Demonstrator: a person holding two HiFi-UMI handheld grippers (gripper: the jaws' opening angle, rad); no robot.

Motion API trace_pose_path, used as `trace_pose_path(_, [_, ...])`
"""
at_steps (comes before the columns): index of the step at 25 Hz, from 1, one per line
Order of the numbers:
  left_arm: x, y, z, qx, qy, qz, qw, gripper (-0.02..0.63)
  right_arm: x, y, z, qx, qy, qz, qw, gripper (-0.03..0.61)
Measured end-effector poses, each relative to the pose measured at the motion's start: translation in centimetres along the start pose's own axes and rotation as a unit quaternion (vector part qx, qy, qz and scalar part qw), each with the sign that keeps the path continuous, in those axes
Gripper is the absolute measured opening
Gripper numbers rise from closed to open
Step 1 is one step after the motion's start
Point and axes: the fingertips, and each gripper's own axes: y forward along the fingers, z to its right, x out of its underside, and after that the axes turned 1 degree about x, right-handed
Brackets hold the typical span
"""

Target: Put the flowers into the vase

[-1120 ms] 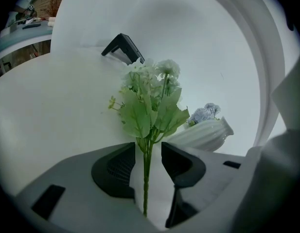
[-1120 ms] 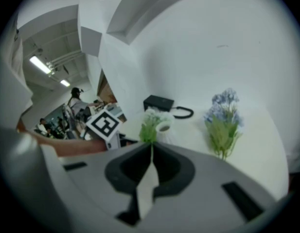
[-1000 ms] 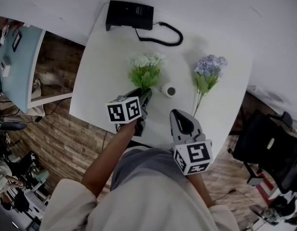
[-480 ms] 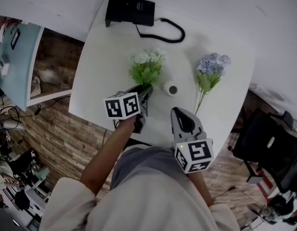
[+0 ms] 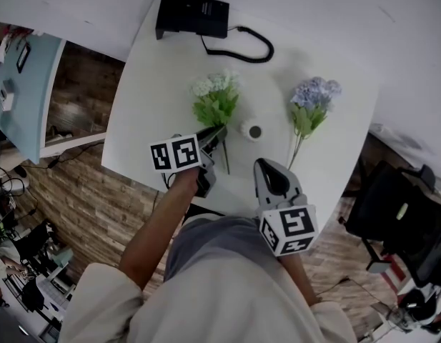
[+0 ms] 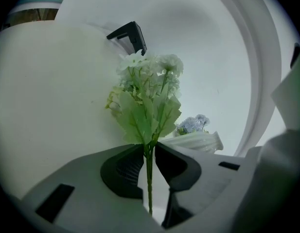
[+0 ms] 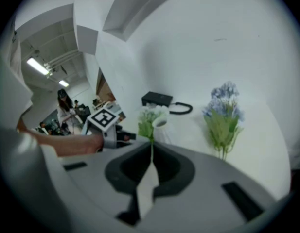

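Grasp on the first bunch. The left tongs (image 6: 150, 147) have just been closing, and their jaws are now pinched on the thin green stem of the white flowers (image 6: 147, 96), just below the leaves. Compared with a second ago, the tongs are also seen rolled slightly. The bunch has not yet been lifted: it lies on the desk (image 5: 156, 84), heads pointed away from the person, just left of the small white vase (image 5: 253, 131), which stands upright and empty. The purple flowers (image 5: 311, 102) lie untouched on the vase's other side. The right tongs (image 5: 265, 167) are held closed on nothing at the near edge of the desk. The pick-up is judged secured. What remains is for the stem to be raised, turned upright and guided into the narrow mouth. A swivel of so thin a stem between the pads is the risk to be watched.
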Motion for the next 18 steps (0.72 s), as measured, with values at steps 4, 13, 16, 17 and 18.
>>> trace_pose_path(4, [0.2, 0.0, 0.8, 0.019, -0.003, -0.004, 0.9998, 0.081, 0.0, -0.1, 0.1, -0.001, 0.001, 0.000, 1.000, 0.026])
trace_pose_path(13, [0.0, -0.4, 2.6, 0.059, -0.007, 0.006, 0.9982, 0.067, 0.0, -0.3, 0.3, -0.003, 0.000, 0.002, 1.000, 0.026])
trace_pose_path(16, [-0.2, -0.8, 2.8, 0.069, -0.015, 0.013, 0.9974, 0.067, 0.0, -0.5, 0.2, -0.003, 0.000, 0.003, 1.000, 0.026])
trace_pose_path(17, [-0.3, -1.0, 2.9, 0.073, -0.018, 0.017, 0.9970, 0.066, -0.1, -0.5, 0.2, -0.003, 0.000, 0.004, 1.000, 0.026])
trace_pose_path(18, [-0.4, -1.2, 2.9, 0.076, -0.021, 0.019, 0.9967, 0.066, -0.1, -0.6, 0.1, -0.003, -0.001, 0.005, 1.000, 0.026])
